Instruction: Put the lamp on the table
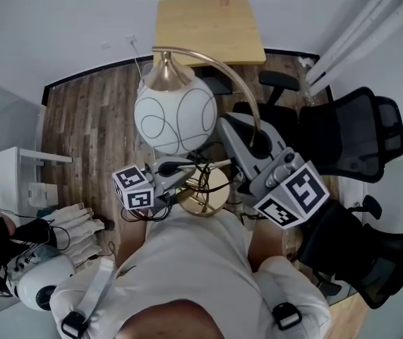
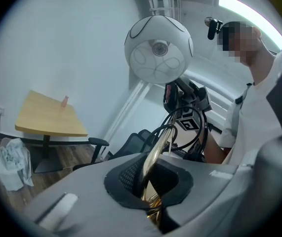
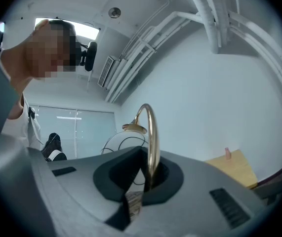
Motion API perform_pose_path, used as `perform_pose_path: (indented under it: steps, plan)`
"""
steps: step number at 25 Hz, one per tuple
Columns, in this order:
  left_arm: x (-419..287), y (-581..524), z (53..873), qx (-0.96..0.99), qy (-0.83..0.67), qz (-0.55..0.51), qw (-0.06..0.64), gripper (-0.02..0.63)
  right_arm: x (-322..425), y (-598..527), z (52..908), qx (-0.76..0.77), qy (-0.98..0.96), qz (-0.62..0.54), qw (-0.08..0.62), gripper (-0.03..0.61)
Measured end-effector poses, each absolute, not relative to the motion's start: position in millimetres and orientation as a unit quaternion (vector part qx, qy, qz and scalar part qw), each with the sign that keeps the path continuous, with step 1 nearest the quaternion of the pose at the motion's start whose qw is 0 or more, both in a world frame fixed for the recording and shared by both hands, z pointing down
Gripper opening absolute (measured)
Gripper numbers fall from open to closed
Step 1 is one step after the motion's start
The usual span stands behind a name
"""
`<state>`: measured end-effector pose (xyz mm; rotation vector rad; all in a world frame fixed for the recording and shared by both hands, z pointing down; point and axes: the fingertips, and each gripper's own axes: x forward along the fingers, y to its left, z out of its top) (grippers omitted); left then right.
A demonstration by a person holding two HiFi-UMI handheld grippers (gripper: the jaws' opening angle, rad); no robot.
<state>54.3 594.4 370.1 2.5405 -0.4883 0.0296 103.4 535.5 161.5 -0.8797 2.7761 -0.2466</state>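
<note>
Clamping shut on the gold stem (image 1: pixel 247 94) of the lamp (image 1: pixel 175 115), the left gripper (image 2: pixel 150 181) and right gripper (image 3: pixel 148 177) hold it above the wood floor (image 1: pixel 88 119), the table (image 1: pixel 208 27) well apart at 12 o'clock.

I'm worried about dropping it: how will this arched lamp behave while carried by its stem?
The lamp is probably top-heavy: its globe shade hangs off the arched stem, so it may swing or tip. The shade looks fragile, perhaps glass. The polished stem could slip between jaws.
</note>
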Motion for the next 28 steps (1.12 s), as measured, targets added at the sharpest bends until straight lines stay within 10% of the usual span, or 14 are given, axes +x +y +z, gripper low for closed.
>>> perform_pose_path:
  steps: [28]
  plan:
    - [0.9, 446.4, 374.4, 0.953, -0.131, 0.025, 0.272, 0.0, 54.7, 389.7, 171.1, -0.364, 0.925, -0.081, 0.08, -0.002]
